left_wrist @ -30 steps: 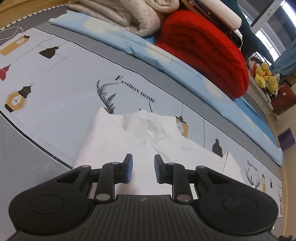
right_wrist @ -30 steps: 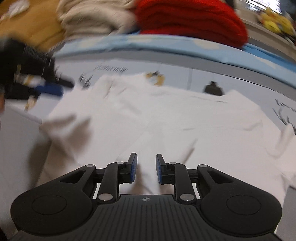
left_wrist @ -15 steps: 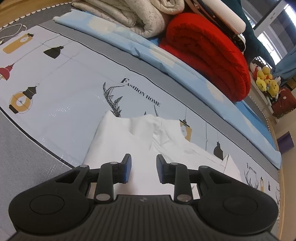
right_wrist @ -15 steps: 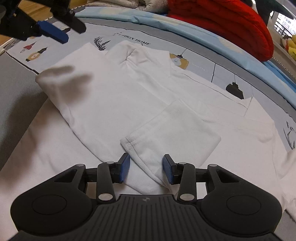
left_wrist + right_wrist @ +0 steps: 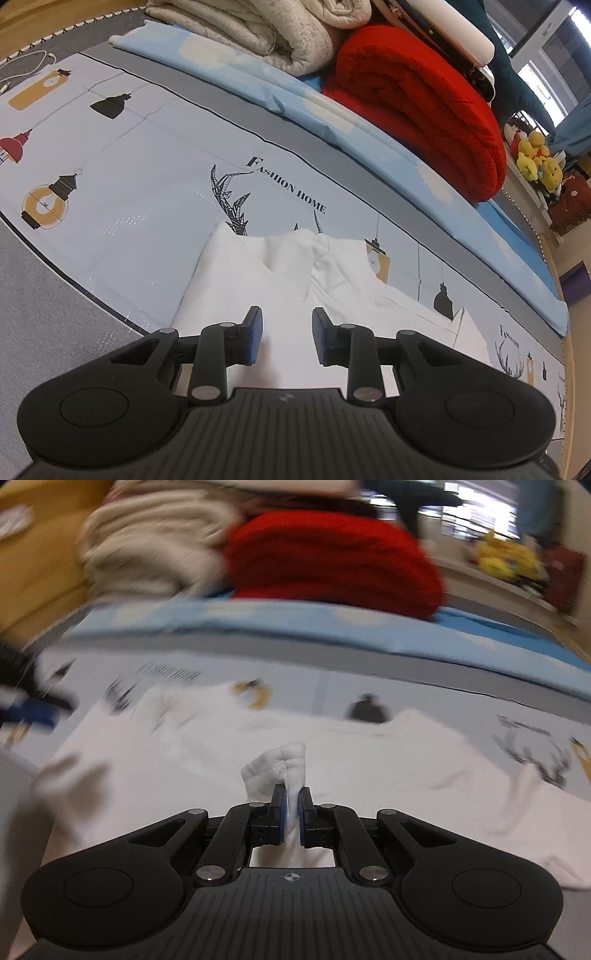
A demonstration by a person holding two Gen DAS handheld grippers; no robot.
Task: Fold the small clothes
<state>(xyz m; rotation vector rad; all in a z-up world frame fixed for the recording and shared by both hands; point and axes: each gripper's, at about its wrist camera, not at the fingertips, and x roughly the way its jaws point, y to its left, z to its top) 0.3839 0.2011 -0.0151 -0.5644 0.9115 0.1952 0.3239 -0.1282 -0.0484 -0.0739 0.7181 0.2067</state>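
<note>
Left gripper (image 5: 284,336) hovers over the white shirt (image 5: 258,280) on the sheet (image 5: 129,192), jaws parted, holding nothing; right gripper (image 5: 291,814), open 0.5 s ago, has clamped a bunched sleeve (image 5: 280,771), so the next fold looks underway

Left gripper (image 5: 287,336) spread, right gripper (image 5: 291,814) pinched tight.
Left fingers (image 5: 253,334) stand apart, pointing toward 12 o'clock with nothing between them; right fingers (image 5: 279,812) nearly meet, clamping a bunched white fold, view badly blurred.
</note>
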